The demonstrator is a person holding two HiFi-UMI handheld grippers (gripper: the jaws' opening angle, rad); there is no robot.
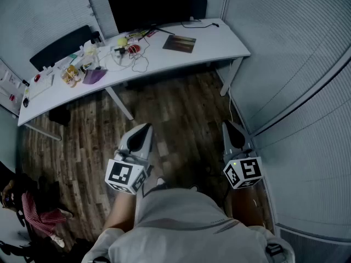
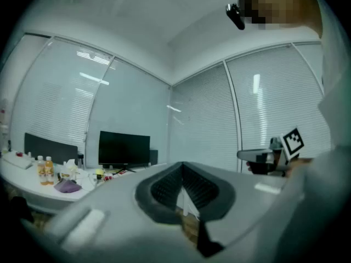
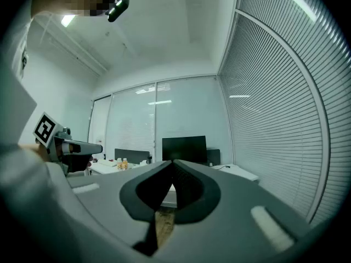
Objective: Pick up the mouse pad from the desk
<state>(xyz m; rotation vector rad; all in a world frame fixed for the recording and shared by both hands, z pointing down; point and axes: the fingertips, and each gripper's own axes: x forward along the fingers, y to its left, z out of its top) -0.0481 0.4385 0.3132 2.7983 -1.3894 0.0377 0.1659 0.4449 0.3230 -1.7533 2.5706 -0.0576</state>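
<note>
Trouble could come from the flat mouse pad [image 1: 179,43], lying on the table [image 1: 219,41] just before the monitor [image 1: 149,5], sliding away if left tongs [image 1: 146,127] and right tongs [image 1: 226,125], both pressed together, arrive unopened.

Mouse pad [image 1: 179,43] on desk [image 1: 222,44] before monitor [image 1: 148,7], clutter [image 1: 94,74] to its left.

The flat rectangular mouse pad [image 1: 179,43] is showing dark brown, the long desk [image 1: 219,45] white, the wooden plank floor [image 1: 181,108] streaky brown.
</note>
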